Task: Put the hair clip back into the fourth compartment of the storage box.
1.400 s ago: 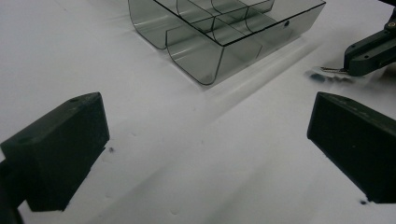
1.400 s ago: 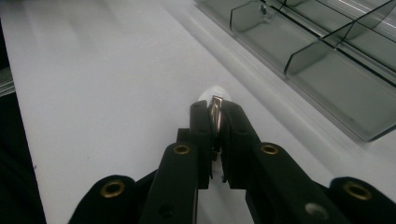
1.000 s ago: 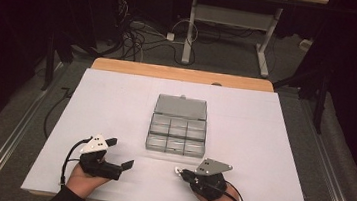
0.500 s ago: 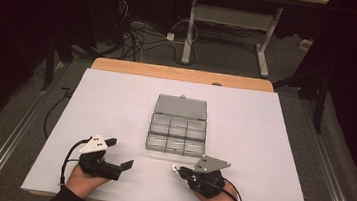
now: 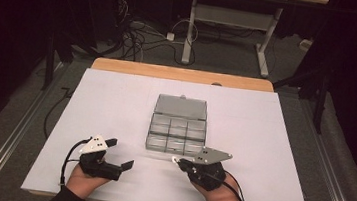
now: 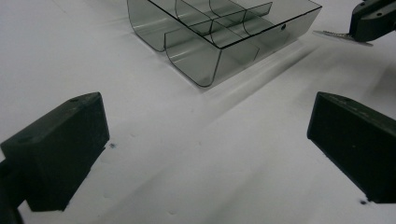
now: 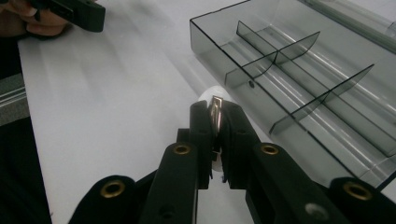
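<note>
Right hand-held gripper sat just before the near edge of the organizer box, slightly toward that box's right corner. Jaws nearly closed, clamped on a small metal piece with a white rounded end; exact kind of part too small to tell. In the right gripper view the piece stuck out past the jaw tips, long axis running along the jaws, white end pointing away from the hand and toward the box's near wall. In the high view it showed as a small white dot at the jaw tips, just short of the box, not touching it.

Left hand-held gripper sat before the box's near left corner, farther off than the right one. Jaws spread wide, nothing between them, bare white table under them in the left gripper view. Jaws pointed toward the box's near corner.

Box lay mid-table, smoky clear plastic, long axis running away from the person. Tray half nearer, split by dividers into small compartments, all looked bare. Lid lay open flat beyond the tray.

Beyond the box, the table's wooden far edge. Farther still, cables on the floor and a white desk frame.
</note>
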### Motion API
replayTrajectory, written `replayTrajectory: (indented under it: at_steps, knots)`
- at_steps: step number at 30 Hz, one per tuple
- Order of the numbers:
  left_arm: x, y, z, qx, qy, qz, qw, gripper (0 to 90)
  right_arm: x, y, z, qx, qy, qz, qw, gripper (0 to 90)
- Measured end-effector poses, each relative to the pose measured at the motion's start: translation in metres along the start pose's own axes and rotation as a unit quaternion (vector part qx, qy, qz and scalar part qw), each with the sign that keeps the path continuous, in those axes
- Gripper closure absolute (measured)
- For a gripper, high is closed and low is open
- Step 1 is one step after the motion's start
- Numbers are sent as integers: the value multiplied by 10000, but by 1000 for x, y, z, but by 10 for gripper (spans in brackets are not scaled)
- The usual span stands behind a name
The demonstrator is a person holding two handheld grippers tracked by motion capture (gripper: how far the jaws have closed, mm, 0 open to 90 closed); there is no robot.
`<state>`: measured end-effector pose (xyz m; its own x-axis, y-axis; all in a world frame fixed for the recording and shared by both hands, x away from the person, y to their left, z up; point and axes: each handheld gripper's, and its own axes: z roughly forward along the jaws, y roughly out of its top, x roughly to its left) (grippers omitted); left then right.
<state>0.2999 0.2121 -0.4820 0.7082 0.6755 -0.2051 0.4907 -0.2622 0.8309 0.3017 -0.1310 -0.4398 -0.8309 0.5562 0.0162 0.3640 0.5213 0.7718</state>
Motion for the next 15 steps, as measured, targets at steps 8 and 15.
replayTrajectory:
  at_steps: [8, 15]
  knots:
    - [0, 0, 0, -3, -10, 11, 10000, 0, -5, 14, 2, 12, -21, -64, 10000, 858]
    - [0, 0, -1, -8, -18, 15, 10000, 0, -11, 27, 7, 7, -21, -76, 10000, 858]
